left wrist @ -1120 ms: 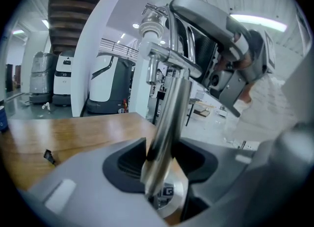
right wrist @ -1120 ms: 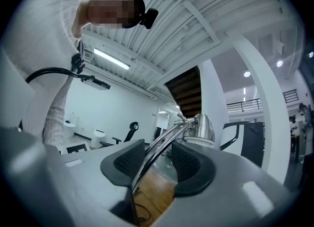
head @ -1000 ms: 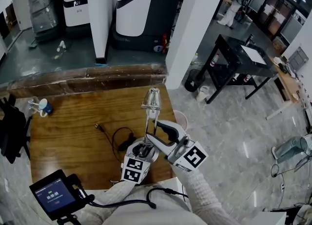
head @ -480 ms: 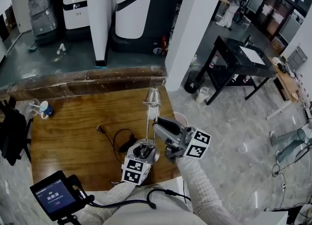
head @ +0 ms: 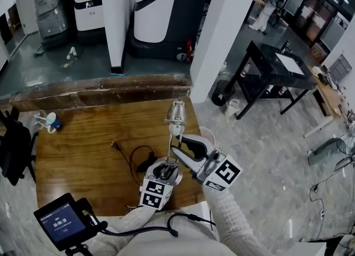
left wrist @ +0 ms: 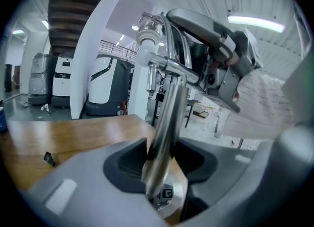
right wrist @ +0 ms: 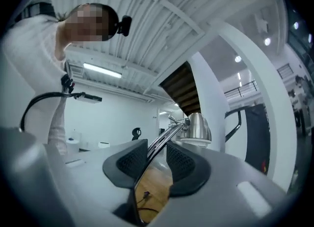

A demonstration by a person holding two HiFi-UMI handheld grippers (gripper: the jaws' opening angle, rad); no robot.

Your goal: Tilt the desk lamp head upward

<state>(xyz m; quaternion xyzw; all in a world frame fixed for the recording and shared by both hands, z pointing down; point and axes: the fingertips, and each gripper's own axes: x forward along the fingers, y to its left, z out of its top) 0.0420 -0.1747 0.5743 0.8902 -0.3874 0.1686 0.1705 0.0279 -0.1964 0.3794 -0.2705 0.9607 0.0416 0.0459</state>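
The lamp (head: 172,138) stands near the front right corner of the wooden table (head: 83,149). Its shiny lamp head (head: 176,112) points away from the person. From the head view the base is almost wholly covered by the left hand-held gripper (head: 165,170), which comes in from below. In the left gripper view that hand-held gripper (left wrist: 162,155) is clenched on the upright post (left wrist: 164,132) just above the round base (left wrist: 171,196). The post hides the inner edge of the far pad, and only a sliver of the base shows beneath.

The right hand-held gripper (head: 176,144) reaches in from the right, higher up the lamp. In its own view the right hand-held gripper (right wrist: 157,159) has the thin double arm (right wrist: 162,145) running up between its jaws toward the lamp head (right wrist: 198,127). The jaws are closing. The rods lie against one pad, and whether the other pad touches them is hard to make out.

A black cord (head: 136,158) loops on the table left of the base, ending in a plug (head: 112,145). A small blue and white thing (head: 49,122) sits near the table's left edge, too small to identify. A dark shape (head: 11,147) is cut off by the left edge of the head view. A small screen (head: 60,221) sits at the lower left, its text unreadable.
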